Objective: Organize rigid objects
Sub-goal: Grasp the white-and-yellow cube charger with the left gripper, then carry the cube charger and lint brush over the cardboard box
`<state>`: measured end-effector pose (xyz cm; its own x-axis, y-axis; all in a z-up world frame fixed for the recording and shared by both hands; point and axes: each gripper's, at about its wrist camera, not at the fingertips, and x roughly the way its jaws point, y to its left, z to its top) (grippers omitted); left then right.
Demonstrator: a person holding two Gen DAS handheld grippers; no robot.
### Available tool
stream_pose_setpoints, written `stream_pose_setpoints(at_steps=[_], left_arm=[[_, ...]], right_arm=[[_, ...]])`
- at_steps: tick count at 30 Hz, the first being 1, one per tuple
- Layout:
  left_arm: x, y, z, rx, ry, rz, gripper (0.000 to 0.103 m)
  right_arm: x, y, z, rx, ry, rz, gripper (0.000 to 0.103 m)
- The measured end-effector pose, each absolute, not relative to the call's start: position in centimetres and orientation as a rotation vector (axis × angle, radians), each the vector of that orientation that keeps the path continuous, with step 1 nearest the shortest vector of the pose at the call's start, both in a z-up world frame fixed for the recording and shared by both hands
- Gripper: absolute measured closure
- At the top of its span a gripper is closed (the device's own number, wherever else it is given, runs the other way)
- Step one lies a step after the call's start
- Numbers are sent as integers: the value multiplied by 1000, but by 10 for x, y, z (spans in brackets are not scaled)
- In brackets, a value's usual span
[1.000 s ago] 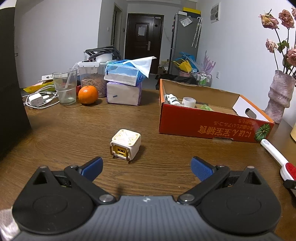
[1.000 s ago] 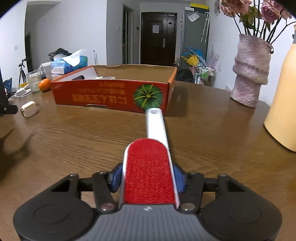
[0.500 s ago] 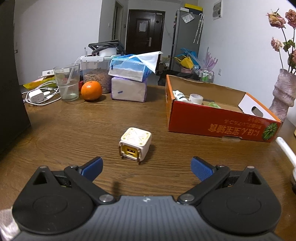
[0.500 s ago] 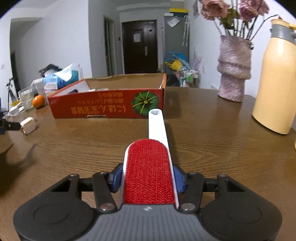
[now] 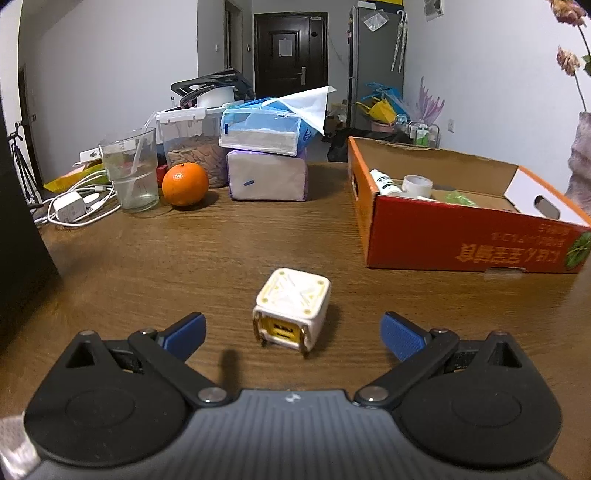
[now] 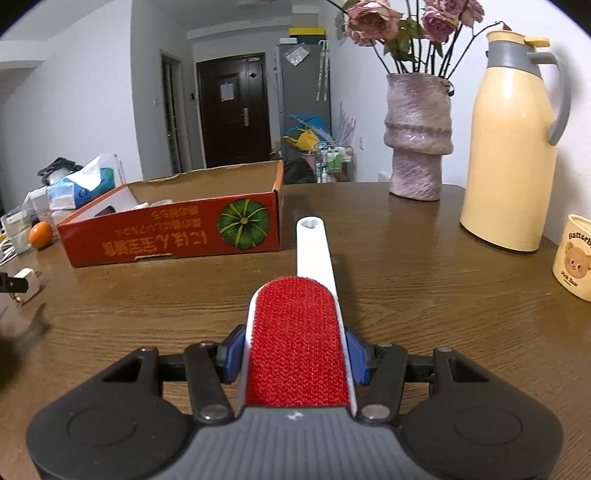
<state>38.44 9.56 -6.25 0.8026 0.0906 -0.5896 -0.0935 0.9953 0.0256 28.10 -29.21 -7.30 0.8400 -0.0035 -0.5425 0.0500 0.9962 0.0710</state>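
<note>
Clutter and decor around the wooden bench [image 5: 229,251]

At the far left a clear glass [image 5: 130,170] stands beside an orange [image 5: 185,184], with a white charger and cables [image 5: 72,208] just left of the glass. Behind the orange sits a lidded plastic container [image 5: 192,147] of brown contents, next to two stacked tissue packs [image 5: 267,155], a tissue sticking up from the upper one. On the other side, a pinkish vase [image 6: 419,136] holds dried roses [image 6: 375,16]; a cream thermos jug [image 6: 515,140] stands to its right, and a bear-print mug [image 6: 574,256] nearer. A dark door [image 6: 231,110] and grey fridge [image 6: 304,85] lie beyond.
</note>
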Motion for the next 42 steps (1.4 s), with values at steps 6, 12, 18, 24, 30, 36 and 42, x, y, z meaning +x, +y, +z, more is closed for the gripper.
stream_pose_setpoints(at_steps=[6,12,18,24,30,36,42], left_arm=[[400,100,-67,-8,654,81,25],[405,106,-71,-48,691,30,62],[403,104,-70,-39,688,30,62],[399,104,-66,-39,659,32,64],[391,102,-60,-35,621,35,64],[379,96,-51,-25,578,35,64],[366,88,-40,-31,538,28,64]], right_arm=[[282,-290,-73,90,564,-53,49],[283,-288,-74,95,563,-62,49],[283,-288,-74,94,557,-64,49],[281,-288,-73,93,547,-66,49],[280,-287,-72,94,538,-68,49],[278,-287,-71,95,529,-68,49],[276,-287,-70,98,517,-64,49]])
